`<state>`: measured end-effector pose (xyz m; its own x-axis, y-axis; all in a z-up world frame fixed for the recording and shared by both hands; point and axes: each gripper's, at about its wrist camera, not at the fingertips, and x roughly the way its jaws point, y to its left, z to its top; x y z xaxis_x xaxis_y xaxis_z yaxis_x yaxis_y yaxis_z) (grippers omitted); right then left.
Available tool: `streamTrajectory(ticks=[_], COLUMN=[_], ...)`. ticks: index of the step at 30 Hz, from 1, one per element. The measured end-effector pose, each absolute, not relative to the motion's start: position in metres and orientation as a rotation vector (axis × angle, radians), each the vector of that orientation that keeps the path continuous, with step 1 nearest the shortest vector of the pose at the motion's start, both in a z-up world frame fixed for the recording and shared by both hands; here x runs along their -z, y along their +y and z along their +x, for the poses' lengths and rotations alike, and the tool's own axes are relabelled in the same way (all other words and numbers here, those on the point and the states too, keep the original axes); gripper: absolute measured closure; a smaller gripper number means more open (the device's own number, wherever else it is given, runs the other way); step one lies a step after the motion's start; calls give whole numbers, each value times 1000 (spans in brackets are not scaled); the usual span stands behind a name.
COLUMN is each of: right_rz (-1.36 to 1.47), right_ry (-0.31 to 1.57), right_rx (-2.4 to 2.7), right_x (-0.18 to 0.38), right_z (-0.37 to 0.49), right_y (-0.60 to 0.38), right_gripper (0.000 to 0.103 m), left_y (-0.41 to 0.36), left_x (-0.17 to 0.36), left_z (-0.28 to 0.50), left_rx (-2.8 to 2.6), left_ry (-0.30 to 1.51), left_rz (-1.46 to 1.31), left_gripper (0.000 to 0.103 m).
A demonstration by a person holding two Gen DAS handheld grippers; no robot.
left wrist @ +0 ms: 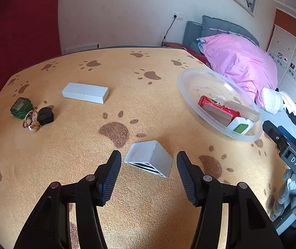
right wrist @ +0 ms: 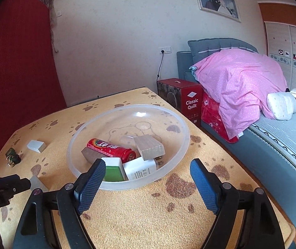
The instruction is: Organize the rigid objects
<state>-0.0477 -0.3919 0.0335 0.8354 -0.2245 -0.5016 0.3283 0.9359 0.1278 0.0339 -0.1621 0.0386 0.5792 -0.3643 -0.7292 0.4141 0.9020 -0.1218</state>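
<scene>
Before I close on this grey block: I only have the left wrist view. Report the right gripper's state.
Observer: The right gripper is open and empty, hovering at the near rim of the clear bowl.
Operator: Now tell me what I can't make out inside that bowl.
Observer: A white plug adapter with a printed label lies next to the green-faced tile.
</scene>
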Motion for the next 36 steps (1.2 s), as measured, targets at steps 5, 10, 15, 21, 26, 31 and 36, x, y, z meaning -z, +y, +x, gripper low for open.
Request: streamTrajectory(ticks=[5,10,15,21,26,31,36], right_rz=[216,223,225,236,243,244,249], right_ry=[511,522,523,528,530,533,529], right_rx=[287,283,283,281,281,278,281], right_x=[-32,-30,-30,-30,-29,-29,-28], right_z=[-48,-46,-46,-46,-46,-46,-46], right_y=[-392,-392,-393,-396,-396,-396,-396], right_gripper=[16,16,16,16,16,16,16], left_y=[-169,-171,-180,-195,-199,-196,-197], left_x=[-31,-27,-22,-17,-15,-15,-23], left_z=[32,36,45,46,49,51,48], left_rx=[464,440,422,413,359,350,363], left_ry=[863,900,941,929,897,888,866], left_rz=[85,54,-2,13,54,54,51], left_gripper=[43,37,34,34,61,65,67])
